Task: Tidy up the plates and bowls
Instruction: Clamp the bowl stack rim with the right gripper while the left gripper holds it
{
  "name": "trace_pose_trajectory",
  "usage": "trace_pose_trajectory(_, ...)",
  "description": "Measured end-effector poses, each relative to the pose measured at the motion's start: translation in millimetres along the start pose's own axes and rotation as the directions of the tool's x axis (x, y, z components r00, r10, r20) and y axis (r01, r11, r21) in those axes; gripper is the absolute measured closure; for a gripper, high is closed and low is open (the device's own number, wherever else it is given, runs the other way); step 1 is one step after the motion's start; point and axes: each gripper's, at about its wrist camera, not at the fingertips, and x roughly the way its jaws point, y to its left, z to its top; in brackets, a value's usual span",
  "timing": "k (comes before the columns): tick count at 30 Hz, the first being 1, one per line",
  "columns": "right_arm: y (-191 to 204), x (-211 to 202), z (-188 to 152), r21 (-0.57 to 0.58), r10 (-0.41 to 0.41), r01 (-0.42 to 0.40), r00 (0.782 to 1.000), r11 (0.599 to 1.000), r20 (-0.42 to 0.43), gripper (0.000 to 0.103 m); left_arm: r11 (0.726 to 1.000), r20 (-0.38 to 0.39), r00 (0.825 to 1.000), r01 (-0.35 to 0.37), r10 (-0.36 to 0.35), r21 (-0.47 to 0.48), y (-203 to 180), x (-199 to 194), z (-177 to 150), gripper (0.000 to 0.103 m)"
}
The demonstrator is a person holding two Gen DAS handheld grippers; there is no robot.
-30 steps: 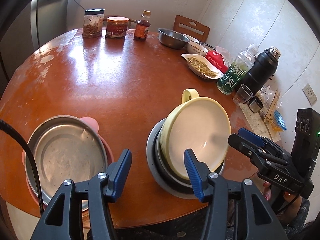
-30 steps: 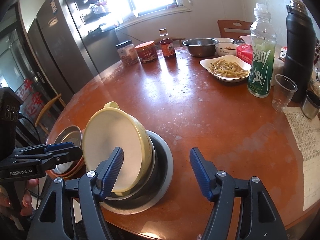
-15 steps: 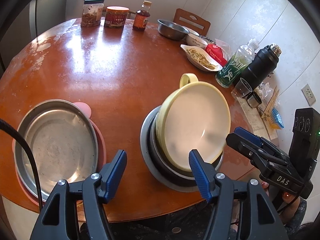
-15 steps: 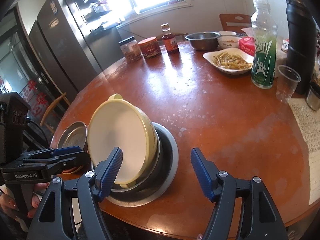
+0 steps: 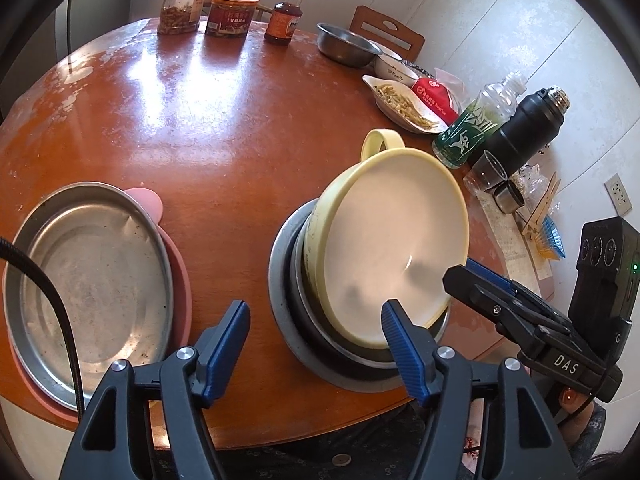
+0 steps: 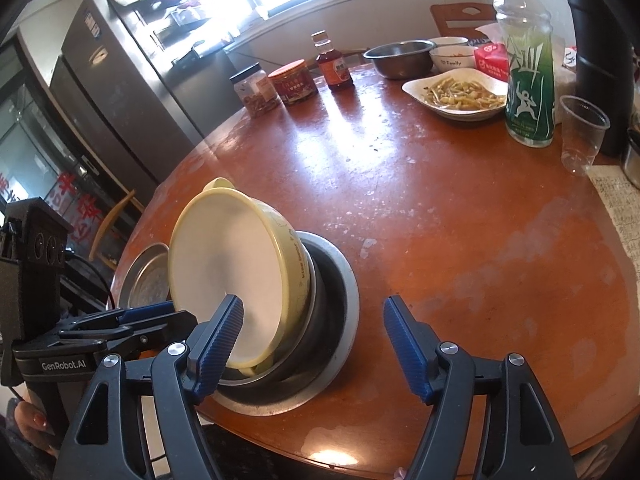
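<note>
Left tool (image 5: 316, 340), jaws opening and empty, hovers between the steel plate (image 5: 92, 268) on a pink plate (image 5: 182, 292) at nine o'clock and the tilted yellow bowl (image 5: 392, 248) in nested bowls at three o'clock on the counter (image 5: 224, 128), while the right tool (image 6: 312, 340) gapes empty beside that bowl.

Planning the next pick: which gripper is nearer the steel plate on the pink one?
Left. The left gripper, jaws opening on nothing, is beside the steel plate; the right gripper is beyond the yellow bowl.
</note>
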Motion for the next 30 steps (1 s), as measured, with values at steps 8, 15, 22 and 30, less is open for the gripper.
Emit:
trace_pose_trajectory(8,-3,10,1,0.046,0.017,-0.016,1.000,0.999,-0.021,0.029,1.000,-0.018,1.000,0.001,-0.001,-0.008,1,7,2,0.035)
trace_pose_trajectory(15,-2,16,2,0.049,0.012,-0.010,0.999,0.999,-0.035,0.028,1.000,-0.029,1.000,-0.003,0.003,-0.007,2,12,2,0.035)
trace_pose_trajectory(22,0,24,3,0.049,0.017,-0.014,0.998,0.999,-0.055,0.028,1.000,-0.048,0.999,-0.010,0.009,-0.010,2,22,3,0.035)
trace_pose_trajectory(30,-1,34,4,0.049,0.021,-0.017,0.996,0.999,-0.086,0.028,1.000,-0.083,0.996,-0.015,0.013,-0.019,6,33,6,0.035)
